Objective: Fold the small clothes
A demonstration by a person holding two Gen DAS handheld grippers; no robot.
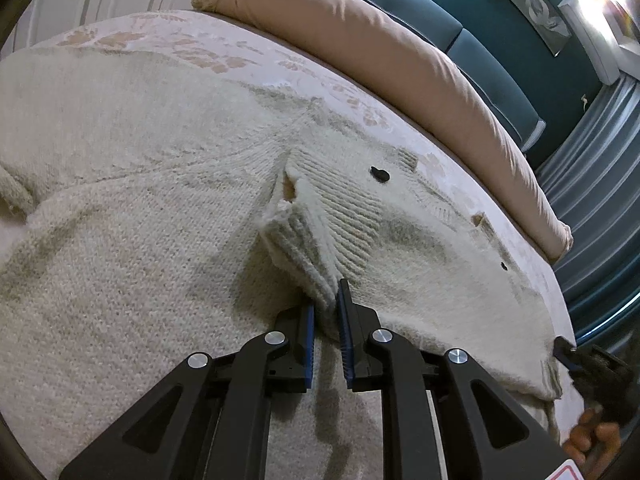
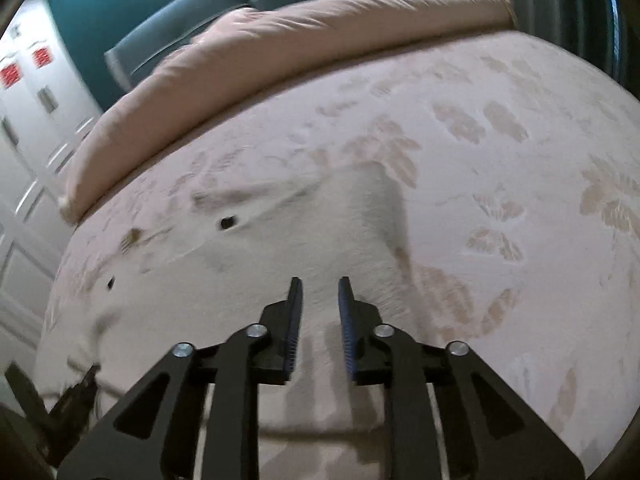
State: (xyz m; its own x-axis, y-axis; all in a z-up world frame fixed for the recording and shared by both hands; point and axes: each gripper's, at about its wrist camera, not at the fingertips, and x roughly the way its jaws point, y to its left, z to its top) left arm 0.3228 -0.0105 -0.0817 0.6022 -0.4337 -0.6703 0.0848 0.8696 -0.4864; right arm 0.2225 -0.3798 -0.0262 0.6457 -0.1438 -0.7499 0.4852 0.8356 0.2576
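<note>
A cream knit cardigan (image 1: 160, 200) with dark buttons (image 1: 379, 174) lies spread on the bed. Its ribbed cuff (image 1: 296, 240) is bunched up and narrows down into my left gripper (image 1: 326, 298), whose blue pads are shut on the cuff's end. In the right wrist view, which is blurred, the cardigan (image 2: 280, 240) and one button (image 2: 227, 223) lie ahead. Above the knit my right gripper (image 2: 320, 280) stands slightly open, with nothing between its fingers. The right gripper (image 1: 568, 354) also shows at the cardigan's right edge, with a hand (image 1: 592, 436) below it.
The patterned bedspread (image 2: 520, 200) stretches to the right of the garment. A long pink bolster (image 1: 360, 28) lies along the far side against a teal headboard (image 1: 500, 64). White panelled doors (image 2: 24, 120) stand beyond the bed's left edge.
</note>
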